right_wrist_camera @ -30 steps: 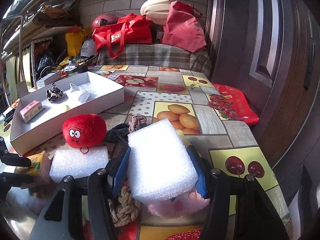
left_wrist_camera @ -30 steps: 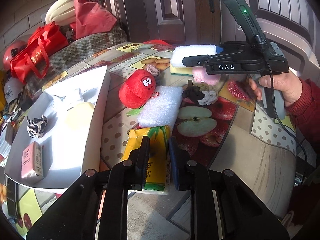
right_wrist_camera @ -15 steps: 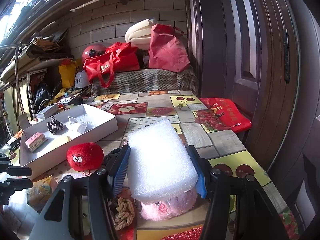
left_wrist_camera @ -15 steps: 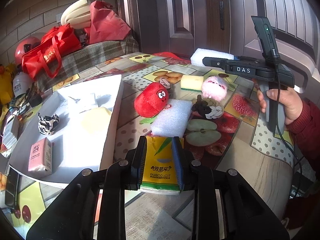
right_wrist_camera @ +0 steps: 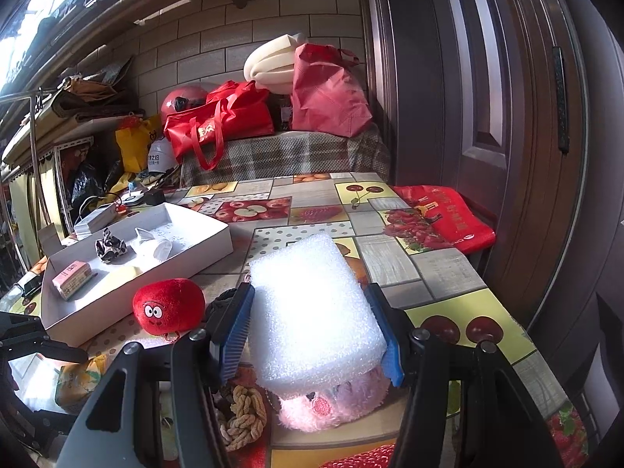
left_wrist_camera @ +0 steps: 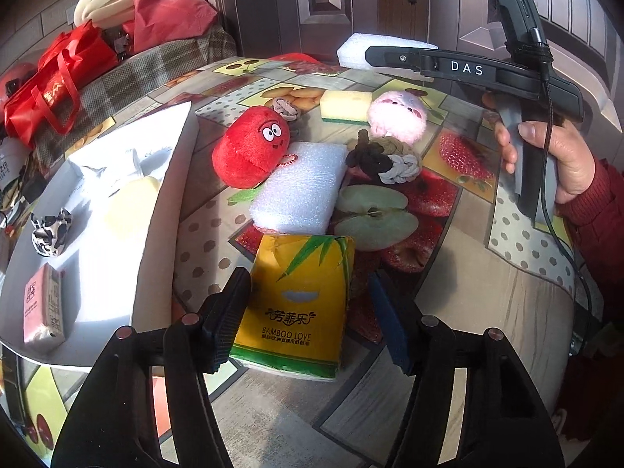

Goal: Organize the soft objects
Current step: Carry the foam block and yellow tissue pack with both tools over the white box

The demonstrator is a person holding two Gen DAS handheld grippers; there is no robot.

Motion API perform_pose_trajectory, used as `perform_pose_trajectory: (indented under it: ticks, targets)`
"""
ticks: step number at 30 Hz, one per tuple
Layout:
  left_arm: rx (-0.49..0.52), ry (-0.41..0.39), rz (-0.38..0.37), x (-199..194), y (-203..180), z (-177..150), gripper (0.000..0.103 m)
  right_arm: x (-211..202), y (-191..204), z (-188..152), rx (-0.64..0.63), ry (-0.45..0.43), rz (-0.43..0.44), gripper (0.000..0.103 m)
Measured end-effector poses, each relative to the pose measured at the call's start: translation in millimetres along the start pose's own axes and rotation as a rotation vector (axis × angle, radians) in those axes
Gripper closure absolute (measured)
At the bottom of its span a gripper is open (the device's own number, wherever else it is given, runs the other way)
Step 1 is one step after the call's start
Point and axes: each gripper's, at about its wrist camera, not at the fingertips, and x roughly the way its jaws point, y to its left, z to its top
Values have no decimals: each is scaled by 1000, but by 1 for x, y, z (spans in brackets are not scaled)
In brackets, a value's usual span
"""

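Left gripper (left_wrist_camera: pixel 308 308) is spread wide, fingers on either side of a yellow tissue pack (left_wrist_camera: pixel 298 308) marked BAMBOO LOVE, lying on the fruit-print tablecloth (left_wrist_camera: pixel 518 257); gaps show on both sides, no contact. Right gripper (right_wrist_camera: pixel 312 327) is clamped on a white foam block (right_wrist_camera: pixel 312 308), both blue pads pressed to its sides, block held up above a pink plush toy (right_wrist_camera: pixel 331 401) and a braided rope toy (right_wrist_camera: pixel 241 417). In the left wrist view that block (left_wrist_camera: pixel 366 52) sits high over the table's far side, right hand (left_wrist_camera: pixel 553 156) on the handle.

On the cloth: red plush toy (left_wrist_camera: pixel 251 152) touching a second foam block (left_wrist_camera: pixel 302 189), dark knotted rope toy (left_wrist_camera: pixel 384 158) just beside it, yellow-green sponge (left_wrist_camera: pixel 345 107) next to the pink plush (left_wrist_camera: pixel 397 117).

White tray (left_wrist_camera: pixel 156 234) on the left holds a pink packet (left_wrist_camera: pixel 43 310), a black-and-white scrunchie (left_wrist_camera: pixel 50 230), a pale yellow pad (left_wrist_camera: pixel 130 204) and some white crumpled item, unclear what.
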Motion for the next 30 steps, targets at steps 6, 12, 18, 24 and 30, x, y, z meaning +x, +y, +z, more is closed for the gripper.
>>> perform_pose_trajectory:
  ticks: [6,12,18,24,30]
  targets:
    - [-13,-27,-16,-1,1,1,56,0,-1,0,1,-4,-2,45]
    - [-71,-275,27,-47,18,-9,58,-6,-1,1,25,-40,-5,45]
    - [-143,-497,265,-84,53,-27,58,-11,4,2,21,-78,-12,45]
    - [-323,-521,410,-87,112,-40,57,-12,12,2,22,-99,-14,45]
    - [-395,-511,448,-84,137,-47,57,-7,38,2,-21,-96,19,45]
